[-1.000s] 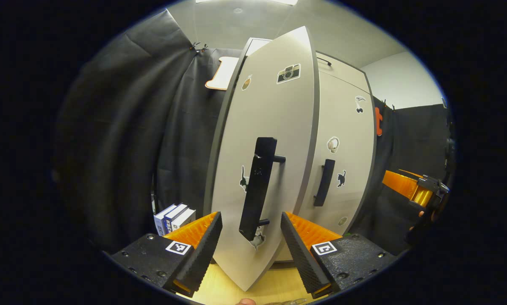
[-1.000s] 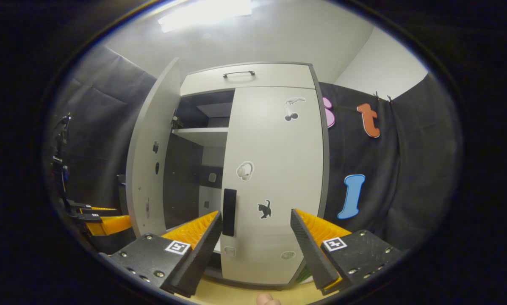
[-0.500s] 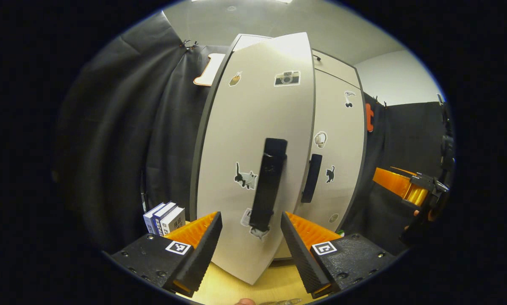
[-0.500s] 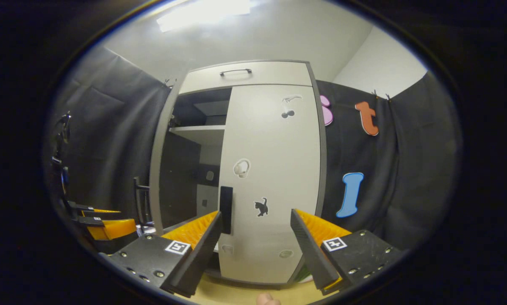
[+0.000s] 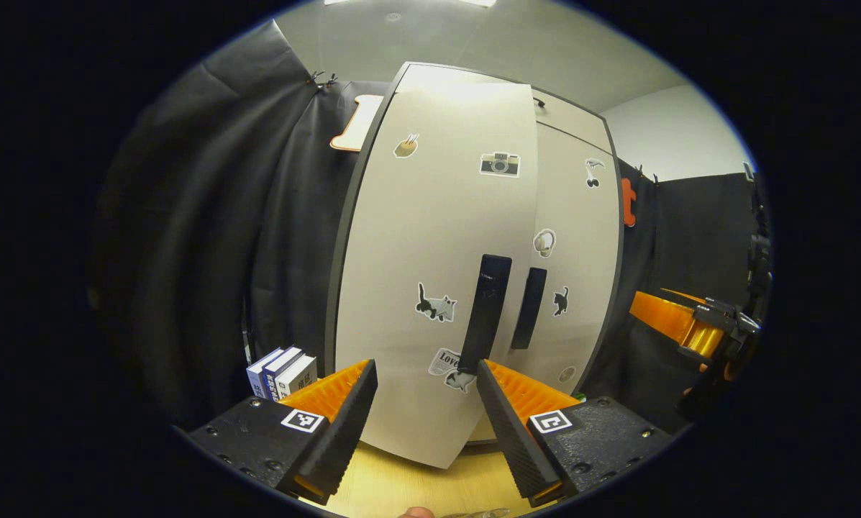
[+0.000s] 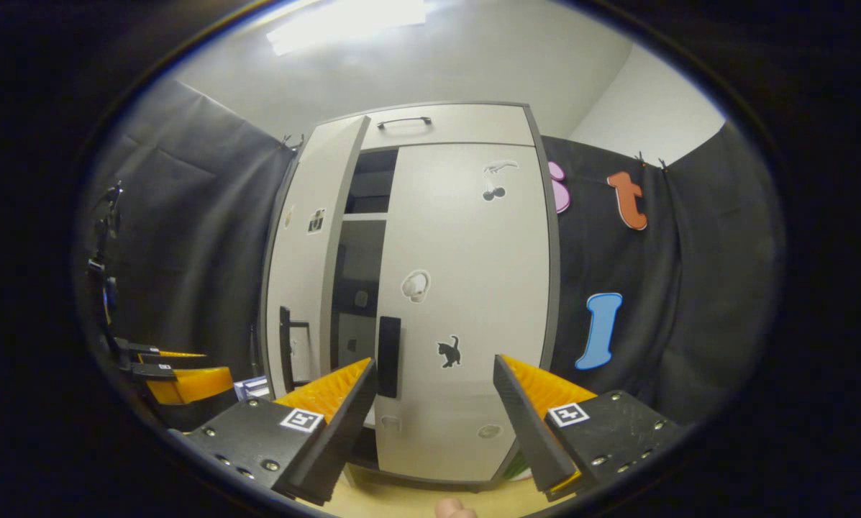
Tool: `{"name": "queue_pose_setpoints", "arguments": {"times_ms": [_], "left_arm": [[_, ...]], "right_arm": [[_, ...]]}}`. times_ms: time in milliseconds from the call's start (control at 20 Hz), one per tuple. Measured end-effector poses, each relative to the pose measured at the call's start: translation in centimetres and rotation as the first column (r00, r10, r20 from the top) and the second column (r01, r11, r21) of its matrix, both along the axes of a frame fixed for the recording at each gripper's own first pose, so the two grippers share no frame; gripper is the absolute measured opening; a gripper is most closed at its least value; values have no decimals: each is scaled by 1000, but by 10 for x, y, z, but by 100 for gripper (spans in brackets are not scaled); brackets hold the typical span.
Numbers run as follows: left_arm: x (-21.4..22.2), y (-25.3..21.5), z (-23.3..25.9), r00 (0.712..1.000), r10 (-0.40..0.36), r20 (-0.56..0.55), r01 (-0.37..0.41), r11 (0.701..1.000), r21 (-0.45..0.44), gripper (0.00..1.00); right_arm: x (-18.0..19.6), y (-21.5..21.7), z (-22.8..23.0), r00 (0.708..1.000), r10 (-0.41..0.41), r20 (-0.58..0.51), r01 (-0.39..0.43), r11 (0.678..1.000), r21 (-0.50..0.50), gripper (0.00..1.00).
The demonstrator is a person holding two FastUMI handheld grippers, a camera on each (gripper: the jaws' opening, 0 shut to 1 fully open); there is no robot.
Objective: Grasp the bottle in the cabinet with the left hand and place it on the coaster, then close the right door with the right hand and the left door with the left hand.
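Note:
The grey cabinet's left door (image 5: 430, 237) stands a little ajar, its black handle (image 5: 493, 302) just above my left gripper's right fingertip (image 5: 489, 381). My left gripper (image 5: 426, 414) is open, with the door's face ahead between its fingers. In the right gripper view the left door (image 6: 308, 252) shows a narrow dark gap beside the shut right door (image 6: 466, 302). My right gripper (image 6: 434, 421) is open in front of the right door, below its black handle (image 6: 388, 356). The other gripper appears at the edge of each view: the right gripper (image 5: 693, 327), the left gripper (image 6: 175, 378).
A few books (image 5: 283, 370) stand left of the cabinet on the wooden table top (image 5: 401, 489). A drawer with a thin handle (image 6: 405, 122) tops the cabinet. Black cloth hangs on both sides. A fingertip (image 6: 453, 509) shows at the bottom edge.
The left door has swung from wide open to nearly shut; its handle has moved right, towards the right door's handle. The right door stays shut. Both grippers have barely shifted.

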State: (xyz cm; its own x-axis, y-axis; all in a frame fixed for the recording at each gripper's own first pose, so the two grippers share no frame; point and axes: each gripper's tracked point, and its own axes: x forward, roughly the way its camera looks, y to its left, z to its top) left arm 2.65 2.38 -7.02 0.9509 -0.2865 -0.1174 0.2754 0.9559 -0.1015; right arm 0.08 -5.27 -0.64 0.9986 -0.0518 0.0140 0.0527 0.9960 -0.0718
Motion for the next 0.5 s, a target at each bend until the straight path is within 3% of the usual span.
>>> {"name": "queue_pose_setpoints", "arguments": {"times_ms": [100,150,500], "left_arm": [[-1,-1,2,1000,-2,8,2,1000,1,89],[-1,-1,3,1000,-3,9,3,1000,1,89],[-6,-4,6,1000,-7,14,7,1000,0,89]], "right_arm": [[-1,-1,0,1000,-2,-1,2,1000,0,93],[-2,-2,0,1000,-3,0,3,1000,-2,98],[-8,-3,-2,1000,-6,-6,6,1000,-16,98]]}}
